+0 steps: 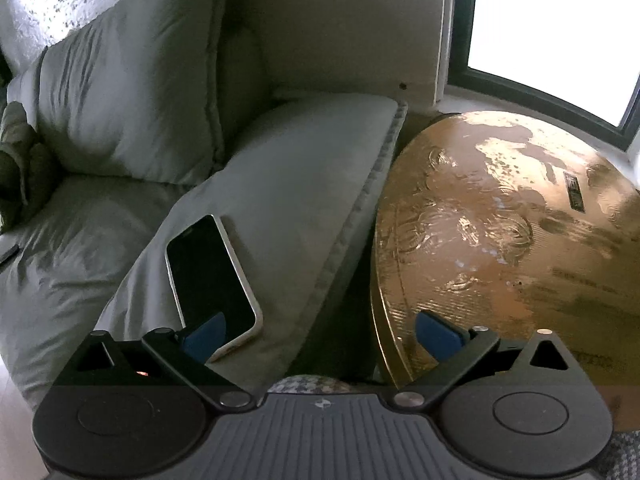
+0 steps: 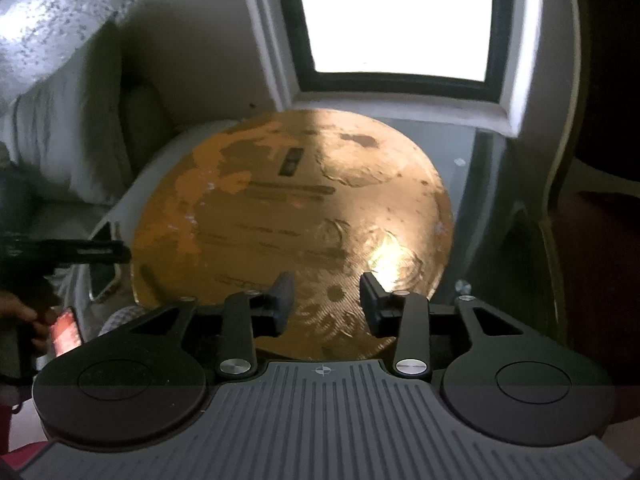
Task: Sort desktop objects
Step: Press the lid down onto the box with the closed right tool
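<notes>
sofa armrest [image 1: 304, 184] – phone [image 1: 212, 280] clear only left wrist view

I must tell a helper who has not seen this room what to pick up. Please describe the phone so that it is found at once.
Start at the grey sofa beside the round golden table. On its armrest, next to the table, lies the phone, screen up. It is the only flat black rectangle with a pale rim there.

The left gripper [image 1: 320, 330] is spread wide, its blue pads [image 1: 436, 334] far apart and holding nothing. The right gripper [image 2: 326, 304] stands partly open, empty between its dark fingers [image 2: 372, 304]. A hand [image 2: 30, 316] shows at the left edge of the right wrist view.
</notes>
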Action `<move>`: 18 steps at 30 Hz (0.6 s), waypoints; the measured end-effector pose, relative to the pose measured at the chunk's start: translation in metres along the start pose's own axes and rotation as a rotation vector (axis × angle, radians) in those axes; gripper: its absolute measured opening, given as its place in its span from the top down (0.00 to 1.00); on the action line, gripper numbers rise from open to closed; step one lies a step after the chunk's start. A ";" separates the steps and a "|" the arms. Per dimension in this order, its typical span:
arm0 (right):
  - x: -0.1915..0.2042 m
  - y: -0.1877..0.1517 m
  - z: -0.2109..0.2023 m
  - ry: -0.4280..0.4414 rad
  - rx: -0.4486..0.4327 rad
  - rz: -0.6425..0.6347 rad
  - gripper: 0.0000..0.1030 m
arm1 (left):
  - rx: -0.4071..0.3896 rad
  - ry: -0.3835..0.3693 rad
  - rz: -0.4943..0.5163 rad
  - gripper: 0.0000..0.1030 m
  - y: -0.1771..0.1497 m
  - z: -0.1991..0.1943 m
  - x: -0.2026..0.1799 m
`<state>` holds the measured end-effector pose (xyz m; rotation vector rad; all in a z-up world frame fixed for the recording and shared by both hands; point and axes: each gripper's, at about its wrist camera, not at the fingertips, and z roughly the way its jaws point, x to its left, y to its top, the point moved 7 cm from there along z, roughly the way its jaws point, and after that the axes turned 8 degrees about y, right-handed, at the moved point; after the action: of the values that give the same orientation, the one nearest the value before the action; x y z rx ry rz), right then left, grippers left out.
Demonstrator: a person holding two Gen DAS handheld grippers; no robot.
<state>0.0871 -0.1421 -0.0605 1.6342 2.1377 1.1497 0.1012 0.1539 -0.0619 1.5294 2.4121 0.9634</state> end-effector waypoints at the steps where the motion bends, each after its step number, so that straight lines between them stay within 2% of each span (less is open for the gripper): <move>1: -0.004 0.001 0.003 -0.010 -0.001 0.001 0.60 | 0.004 0.007 -0.006 0.02 0.001 0.002 0.001; 2: -0.008 0.003 0.006 -0.021 -0.003 0.001 0.69 | 0.006 0.014 -0.012 0.02 0.003 0.003 0.001; 3: -0.012 0.004 0.010 -0.031 -0.004 0.002 0.84 | 0.002 0.019 -0.021 0.02 0.006 0.006 0.002; 4: -0.015 0.005 0.013 -0.042 -0.006 0.003 0.87 | -0.007 0.023 -0.031 0.02 0.011 0.008 0.002; 7: -0.027 0.009 0.022 -0.073 -0.010 0.004 0.87 | -0.037 0.047 -0.052 0.02 0.026 0.018 0.002; 10: -0.039 0.013 0.032 -0.105 -0.014 0.006 0.89 | -0.034 0.079 -0.052 0.02 0.035 0.029 0.001; 13: -0.050 0.017 0.041 -0.136 -0.019 0.008 0.89 | -0.011 0.074 -0.069 0.01 0.037 0.038 0.000; 15: -0.054 0.019 0.047 -0.130 -0.008 0.040 0.89 | -0.012 0.066 -0.086 0.00 0.038 0.041 0.000; 18: -0.049 0.023 0.052 -0.126 -0.011 0.019 0.89 | -0.019 0.067 -0.085 0.00 0.039 0.043 -0.002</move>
<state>0.1520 -0.1609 -0.0934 1.6787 2.0389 1.0332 0.1505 0.1826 -0.0735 1.3974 2.4835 1.0330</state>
